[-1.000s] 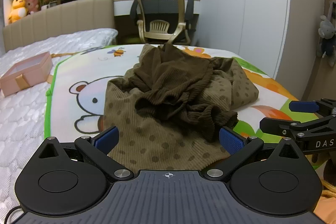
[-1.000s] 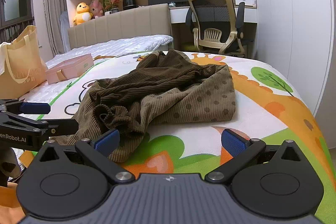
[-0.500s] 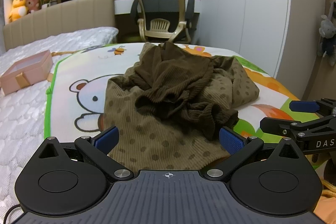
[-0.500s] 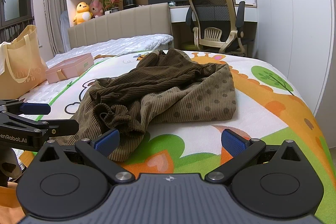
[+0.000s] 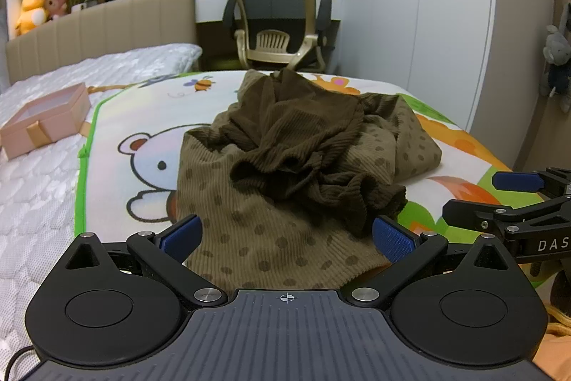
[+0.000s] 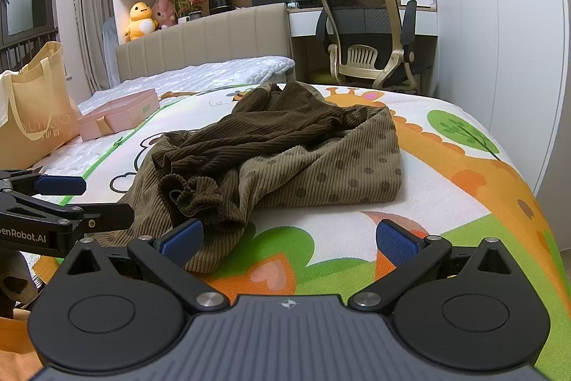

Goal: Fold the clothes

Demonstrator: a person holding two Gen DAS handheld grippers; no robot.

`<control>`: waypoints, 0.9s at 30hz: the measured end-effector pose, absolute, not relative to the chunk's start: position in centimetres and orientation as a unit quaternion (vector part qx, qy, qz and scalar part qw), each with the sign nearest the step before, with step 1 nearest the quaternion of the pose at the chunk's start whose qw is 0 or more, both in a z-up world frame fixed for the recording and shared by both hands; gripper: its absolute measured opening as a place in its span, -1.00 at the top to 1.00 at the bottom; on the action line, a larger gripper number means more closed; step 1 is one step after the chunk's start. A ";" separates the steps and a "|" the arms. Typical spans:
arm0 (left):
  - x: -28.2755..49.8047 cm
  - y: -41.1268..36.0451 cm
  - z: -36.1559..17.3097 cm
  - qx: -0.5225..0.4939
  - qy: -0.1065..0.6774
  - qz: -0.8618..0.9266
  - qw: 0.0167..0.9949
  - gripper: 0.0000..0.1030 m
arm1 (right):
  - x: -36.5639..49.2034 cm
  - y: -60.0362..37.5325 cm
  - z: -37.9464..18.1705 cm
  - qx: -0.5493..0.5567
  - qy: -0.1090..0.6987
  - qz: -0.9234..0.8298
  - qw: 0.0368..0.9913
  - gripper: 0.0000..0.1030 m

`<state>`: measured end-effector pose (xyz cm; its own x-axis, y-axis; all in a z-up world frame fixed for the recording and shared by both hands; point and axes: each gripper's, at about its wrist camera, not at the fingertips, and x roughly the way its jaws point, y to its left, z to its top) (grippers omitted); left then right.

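A crumpled brown corduroy garment (image 5: 285, 166) with a lighter dotted side lies in a heap on the cartoon-printed play mat (image 5: 117, 116); it also shows in the right wrist view (image 6: 285, 152). My left gripper (image 5: 287, 234) is open and empty just above the garment's near hem. My right gripper (image 6: 289, 240) is open and empty over the mat, its left finger next to the garment's near corner. Each gripper shows at the edge of the other's view.
A pink open box (image 5: 43, 120) sits on the white quilted bed at the left. A beige tote bag (image 6: 32, 116) stands further left. An office chair (image 6: 367, 38) and desk are behind the bed. A white wardrobe wall runs along the right.
Both grippers have crept slightly forward toward the garment. The garment has not moved and both grippers stay open.
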<state>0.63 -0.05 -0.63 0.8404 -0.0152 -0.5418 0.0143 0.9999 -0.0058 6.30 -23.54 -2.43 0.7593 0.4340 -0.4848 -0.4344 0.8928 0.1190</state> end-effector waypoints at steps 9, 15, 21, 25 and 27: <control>0.7 0.0 -0.6 -0.002 0.284 -0.008 0.959 -1.00 | 6.4 -23.5 -2.5 0.000 0.260 0.232 0.937 -1.00; 0.8 0.1 -0.7 -0.004 0.286 -0.008 0.958 -1.00 | 6.5 -23.5 -2.5 0.000 0.264 0.232 0.936 -1.00; 1.1 0.3 -0.8 -0.008 0.293 -0.010 0.956 -1.00 | 6.6 -23.5 -2.6 0.001 0.267 0.232 0.936 -1.00; 1.4 0.6 -0.9 -0.012 0.302 -0.012 0.953 -1.00 | 6.7 -23.5 -2.6 -0.001 0.269 0.233 0.934 -1.00; 1.9 0.8 -0.9 -0.014 0.307 -0.017 0.951 -1.00 | 7.1 -23.5 -2.6 -0.007 0.271 0.237 0.933 -1.00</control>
<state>1.86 0.81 -0.92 0.8109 -0.0418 -0.5837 0.0247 0.9990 -0.0372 7.06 -23.45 -2.56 0.7413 0.4387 -0.5080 -0.4458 0.8876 0.1159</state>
